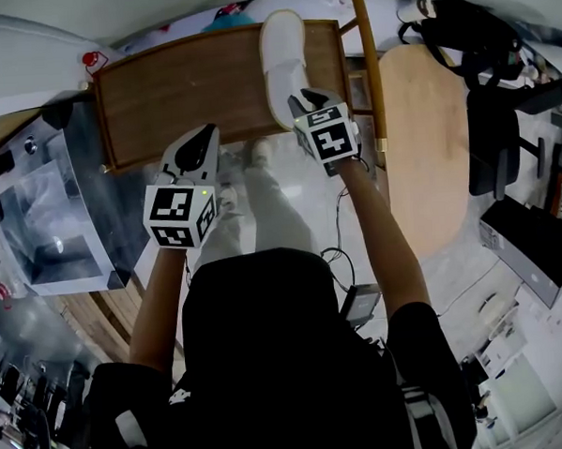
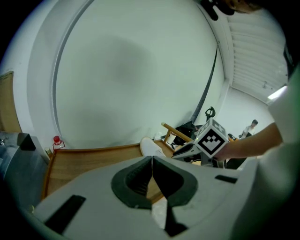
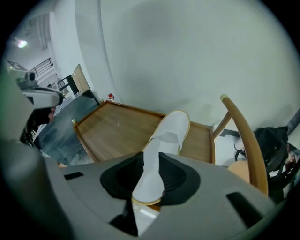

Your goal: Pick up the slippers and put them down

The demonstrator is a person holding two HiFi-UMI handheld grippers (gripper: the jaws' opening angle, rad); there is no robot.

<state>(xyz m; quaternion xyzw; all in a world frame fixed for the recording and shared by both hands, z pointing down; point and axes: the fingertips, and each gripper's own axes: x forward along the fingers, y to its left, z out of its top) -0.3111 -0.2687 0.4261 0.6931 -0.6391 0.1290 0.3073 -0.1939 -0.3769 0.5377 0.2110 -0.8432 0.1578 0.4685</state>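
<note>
One white slipper [image 1: 282,64] lies lengthwise on the right part of a rimmed wooden table [image 1: 189,92], toe away from me. My right gripper [image 1: 303,103] is at its heel. In the right gripper view the slipper [image 3: 171,131] runs forward from between the jaws of that gripper [image 3: 151,161], which stand apart on either side of the heel; I see no squeeze on it. My left gripper [image 1: 201,137] hovers at the table's near edge, left of the slipper. Its jaws [image 2: 151,164] meet with nothing between them. The left gripper view shows the slipper [image 2: 150,147] beside the right gripper [image 2: 187,150].
A wooden chair with a curved back [image 1: 371,64] and round seat [image 1: 427,145] stands right of the table, a black bag [image 1: 458,22] behind it. A clear-fronted cabinet [image 1: 45,212] is at the left. A small red bottle [image 1: 92,60] sits at the table's far left corner.
</note>
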